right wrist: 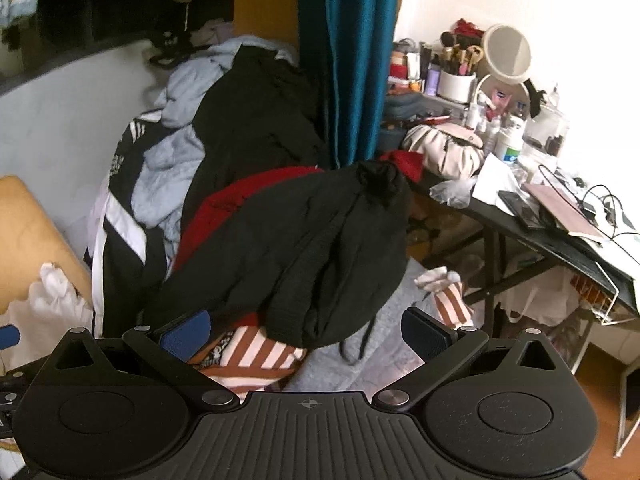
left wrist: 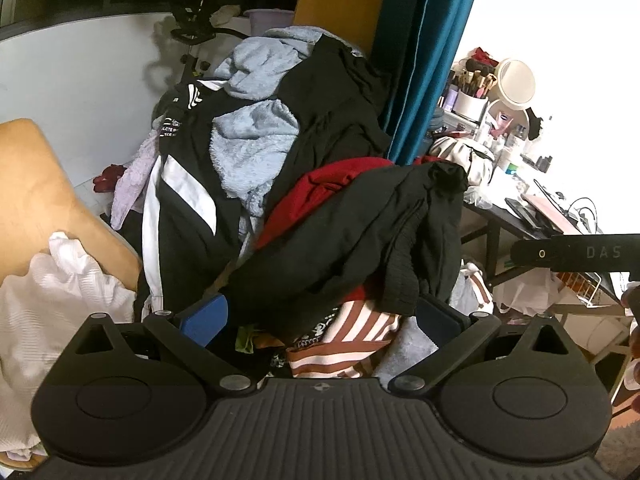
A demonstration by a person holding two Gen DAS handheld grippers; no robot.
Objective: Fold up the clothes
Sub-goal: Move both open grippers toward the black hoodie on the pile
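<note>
A tall pile of clothes fills both views. On top lies a black ribbed garment (left wrist: 360, 232) (right wrist: 300, 240), draped over a red garment (left wrist: 316, 196) (right wrist: 224, 208) and a brown-and-white striped one (left wrist: 352, 340) (right wrist: 256, 348). My left gripper (left wrist: 320, 320) stands open just below the black garment's lower edge, and the cloth overlaps the inner sides of its blue pads (left wrist: 204, 320). My right gripper (right wrist: 306, 336) is open too, its pads either side of the garment's hanging hem and a dangling cord (right wrist: 356, 344). Neither grips any cloth.
A light blue fleece (left wrist: 256, 144), a black-and-white jacket (left wrist: 188, 184) and a white cloth (left wrist: 60, 292) lie left in the pile. A teal curtain (left wrist: 428, 60) hangs behind. A black desk (right wrist: 520, 228) crowded with cosmetics and a round mirror (right wrist: 506, 50) stands right.
</note>
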